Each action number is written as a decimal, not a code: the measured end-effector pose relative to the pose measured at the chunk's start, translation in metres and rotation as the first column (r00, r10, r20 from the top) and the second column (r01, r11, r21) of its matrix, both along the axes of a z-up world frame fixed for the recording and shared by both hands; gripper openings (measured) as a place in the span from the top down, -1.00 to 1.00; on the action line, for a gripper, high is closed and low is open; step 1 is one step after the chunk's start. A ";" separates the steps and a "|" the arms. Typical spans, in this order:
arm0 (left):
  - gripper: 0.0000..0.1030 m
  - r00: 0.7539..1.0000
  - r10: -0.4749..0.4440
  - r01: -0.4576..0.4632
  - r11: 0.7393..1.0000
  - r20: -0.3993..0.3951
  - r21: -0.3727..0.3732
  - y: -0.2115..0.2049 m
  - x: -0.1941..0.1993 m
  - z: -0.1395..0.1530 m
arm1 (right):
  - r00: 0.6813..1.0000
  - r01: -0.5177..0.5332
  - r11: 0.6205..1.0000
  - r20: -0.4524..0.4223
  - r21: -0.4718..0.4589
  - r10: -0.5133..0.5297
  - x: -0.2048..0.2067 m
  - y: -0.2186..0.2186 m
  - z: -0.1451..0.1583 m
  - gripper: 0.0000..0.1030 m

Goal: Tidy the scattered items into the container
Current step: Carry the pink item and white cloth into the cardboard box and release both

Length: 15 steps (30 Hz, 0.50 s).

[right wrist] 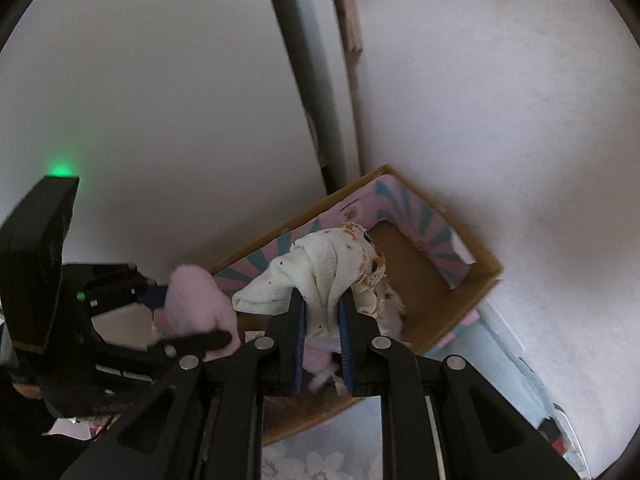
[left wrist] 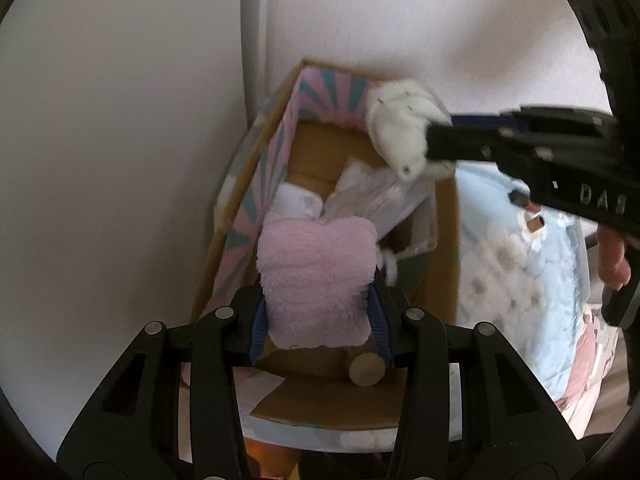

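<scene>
My left gripper (left wrist: 318,304) is shut on a fluffy pink cloth (left wrist: 316,268) and holds it over the open cardboard box (left wrist: 444,240), whose inner walls carry a pink and teal pattern. My right gripper (right wrist: 322,304) is shut on a white speckled cloth (right wrist: 320,268) with a lace edge, above the same box (right wrist: 412,276). The right gripper (left wrist: 436,136) with the white cloth (left wrist: 400,128) shows at the box's far rim in the left wrist view. The left gripper (right wrist: 160,300) with the pink cloth (right wrist: 192,300) shows at left in the right wrist view.
The box stands in a corner between white walls (left wrist: 120,160) and holds a white garment (left wrist: 300,200) and a clear plastic packet (left wrist: 380,192). A light blue floral sheet (left wrist: 520,280) lies right of the box. A small wooden cylinder (left wrist: 366,368) sits at the box's near edge.
</scene>
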<state>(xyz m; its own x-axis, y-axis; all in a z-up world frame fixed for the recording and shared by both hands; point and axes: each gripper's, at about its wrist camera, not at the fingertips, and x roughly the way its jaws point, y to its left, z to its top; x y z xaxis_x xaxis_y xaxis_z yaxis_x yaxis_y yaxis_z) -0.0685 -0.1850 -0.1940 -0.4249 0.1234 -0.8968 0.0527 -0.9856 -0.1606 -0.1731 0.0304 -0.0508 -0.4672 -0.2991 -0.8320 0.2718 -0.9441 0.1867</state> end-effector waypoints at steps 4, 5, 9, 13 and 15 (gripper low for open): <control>0.25 1.000 0.001 -0.001 1.000 0.018 0.019 0.001 0.003 -0.012 | 0.999 -0.005 1.000 0.041 0.000 0.005 -0.011 -0.005 -0.016 0.72; 0.25 1.000 0.001 -0.001 1.000 0.022 0.023 0.001 0.003 -0.014 | 0.999 -0.005 1.000 0.046 -0.001 0.005 -0.013 -0.006 -0.019 0.72; 0.25 0.999 0.000 -0.001 1.000 0.034 0.025 0.000 0.002 -0.018 | 0.998 -0.016 1.000 0.060 0.001 0.016 -0.018 -0.011 -0.024 0.72; 0.13 1.000 0.004 -0.005 0.999 0.017 0.034 0.000 0.002 -0.009 | 0.996 -0.050 0.999 0.075 -0.008 0.050 -0.024 -0.020 -0.025 0.64; -0.58 0.999 0.012 -0.012 1.000 0.046 -0.004 0.003 0.001 -0.009 | 0.994 -0.045 0.999 0.101 0.002 0.044 -0.026 -0.024 -0.027 0.33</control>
<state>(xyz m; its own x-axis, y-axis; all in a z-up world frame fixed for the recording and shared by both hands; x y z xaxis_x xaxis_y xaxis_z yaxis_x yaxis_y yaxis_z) -0.0675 -0.1821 -0.2031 -0.3846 0.1153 -0.9159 0.0722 -0.9854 -0.1544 -0.1992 0.0061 -0.0776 -0.3675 -0.3141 -0.8754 0.2938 -0.9323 0.2112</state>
